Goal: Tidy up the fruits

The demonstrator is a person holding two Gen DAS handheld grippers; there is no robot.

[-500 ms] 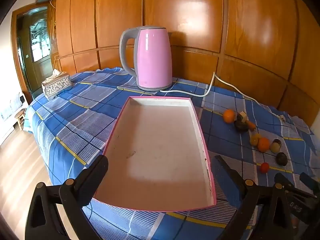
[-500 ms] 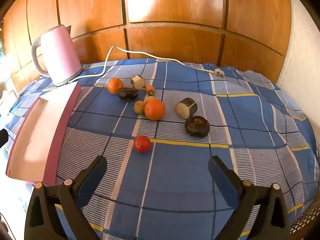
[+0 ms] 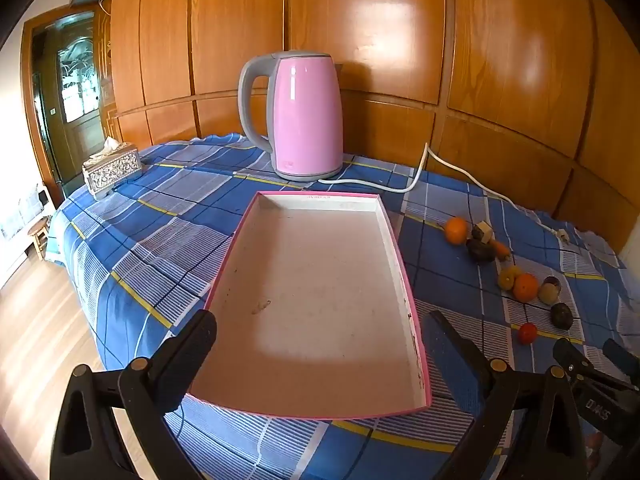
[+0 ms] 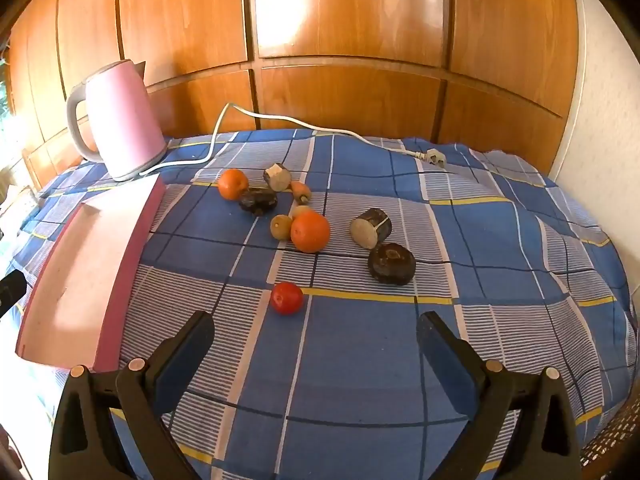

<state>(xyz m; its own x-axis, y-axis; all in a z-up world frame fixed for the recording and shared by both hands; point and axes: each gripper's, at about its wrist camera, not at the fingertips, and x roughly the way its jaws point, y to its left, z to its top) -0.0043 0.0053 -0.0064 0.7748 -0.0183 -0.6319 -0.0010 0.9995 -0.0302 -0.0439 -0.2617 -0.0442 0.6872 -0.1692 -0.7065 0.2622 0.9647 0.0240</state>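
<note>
A shallow pink-edged tray (image 3: 394, 240) with nothing in it lies on the blue checked cloth; my left gripper (image 3: 318, 344) hovers open over its near end. Several fruits lie loose to its right: a red tomato (image 4: 286, 298), a large orange (image 4: 310, 231), a smaller orange (image 4: 232, 184), a dark round fruit (image 4: 391, 263), a cut brown piece (image 4: 371, 227), a yellowish fruit (image 4: 281, 227). My right gripper (image 4: 314, 344) stands open just short of the tomato, nothing between its fingers. In the left wrist view the same fruits (image 3: 525, 287) sit far right.
A pink kettle (image 3: 304, 114) stands behind the tray, its white cord (image 4: 304, 124) and plug trailing along the back of the table. A tissue box (image 3: 112, 168) sits at the far left corner. Wooden wall panels close off the back; the table edge drops away on the left.
</note>
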